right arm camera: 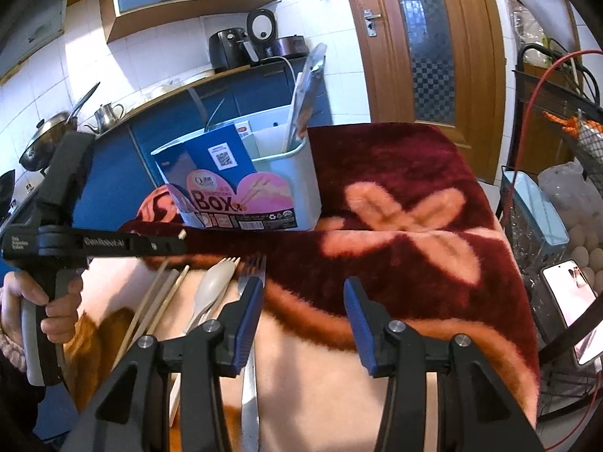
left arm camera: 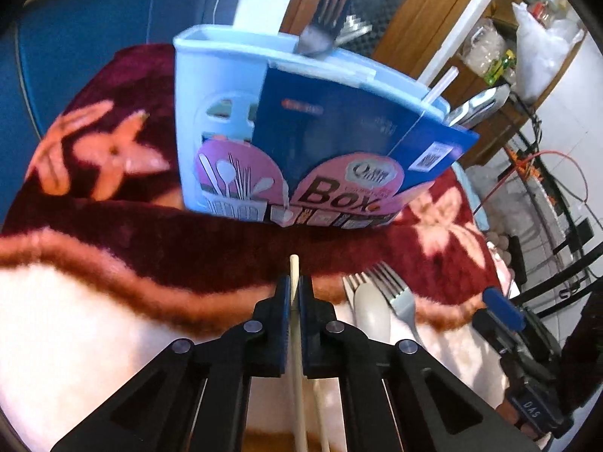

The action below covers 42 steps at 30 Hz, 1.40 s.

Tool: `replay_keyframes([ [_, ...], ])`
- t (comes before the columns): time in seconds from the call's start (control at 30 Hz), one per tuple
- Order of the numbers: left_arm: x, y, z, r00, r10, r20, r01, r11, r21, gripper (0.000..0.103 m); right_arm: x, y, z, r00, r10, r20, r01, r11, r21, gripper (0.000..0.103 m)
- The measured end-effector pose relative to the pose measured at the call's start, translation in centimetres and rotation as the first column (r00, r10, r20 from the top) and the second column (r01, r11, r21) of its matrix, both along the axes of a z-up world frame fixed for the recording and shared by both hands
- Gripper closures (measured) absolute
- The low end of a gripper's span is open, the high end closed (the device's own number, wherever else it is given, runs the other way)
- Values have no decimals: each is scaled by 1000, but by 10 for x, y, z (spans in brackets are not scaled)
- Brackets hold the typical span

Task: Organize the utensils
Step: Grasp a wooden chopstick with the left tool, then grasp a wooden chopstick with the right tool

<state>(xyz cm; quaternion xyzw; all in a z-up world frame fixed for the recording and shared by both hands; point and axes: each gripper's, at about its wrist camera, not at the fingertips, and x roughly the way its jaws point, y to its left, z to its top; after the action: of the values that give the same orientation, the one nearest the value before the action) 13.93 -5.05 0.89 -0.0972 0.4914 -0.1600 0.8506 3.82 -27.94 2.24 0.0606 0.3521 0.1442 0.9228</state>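
A pale blue utensil box point(left arm camera: 211, 120) with a blue and pink label stands on the red flowered blanket; it also shows in the right wrist view point(right arm camera: 297, 184). A metal fork point(left arm camera: 331, 11) stands in it. My left gripper point(left arm camera: 294, 293) is shut on a wooden chopstick point(left arm camera: 296, 339), held above the blanket in front of the box. A white spork point(left arm camera: 371, 312) and a metal fork point(left arm camera: 399, 297) lie to its right. My right gripper point(right arm camera: 303, 293) is open and empty, its left finger over the metal fork point(right arm camera: 250, 342). Chopsticks point(right arm camera: 158, 301) lie beside the spork point(right arm camera: 213, 290).
The left hand-held gripper point(right arm camera: 94, 243) crosses the right wrist view at the left. A wire rack point(right arm camera: 565, 196) with eggs and a phone point(right arm camera: 576, 309) stand off the blanket's right edge. Kitchen counter with pots and appliances point(right arm camera: 233, 45) lies behind the box.
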Motion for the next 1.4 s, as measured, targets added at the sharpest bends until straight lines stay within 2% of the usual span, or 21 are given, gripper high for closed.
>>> replay_keyframes([
  [0.33,-12,23,38,989,29,145,-24,999,-30,99,6,11,-1,998,48,-45,-48,999,-6,55],
  [0.43,-18,30,49,979,34,202,-33,999,-9,99,12,15,-3,994,63,-86,-63,998,-6,55],
  [0.53,-26,43,61,965,39,261,-32,999,-30,99,21,19,-8,989,64,-130,-67,998,-16,55],
  [0.63,-31,50,68,953,48,299,-42,999,-26,99,27,25,-10,986,66,-153,-74,996,-46,59],
  [0.73,-33,57,70,946,56,319,-53,998,-18,99,34,31,-10,976,103,-189,-111,993,-28,62],
  [0.83,-35,64,71,939,65,338,-67,998,-5,99,45,38,-12,962,135,-237,-143,990,-16,62],
  [0.97,-39,73,73,925,69,373,-82,997,18,99,58,47,-17,949,133,-287,-157,986,-63,62],
  [1.07,-41,80,74,919,75,388,-92,995,26,99,65,54,-17,936,159,-315,-192,978,-77,69],
  [1.1,-41,84,74,919,83,386,-97,995,18,99,67,56,-16,929,176,-325,-210,975,-74,75],
  [1.27,-43,94,73,917,104,384,-104,994,-20,99,81,62,-13,893,214,-396,-253,966,-48,81],
  [1.37,-44,95,72,918,103,382,-98,995,-33,99,90,61,-12,864,242,-440,-265,964,10,82],
  [1.4,-44,95,71,919,103,381,-97,995,-35,99,93,61,-12,856,250,-453,-264,964,34,86],
])
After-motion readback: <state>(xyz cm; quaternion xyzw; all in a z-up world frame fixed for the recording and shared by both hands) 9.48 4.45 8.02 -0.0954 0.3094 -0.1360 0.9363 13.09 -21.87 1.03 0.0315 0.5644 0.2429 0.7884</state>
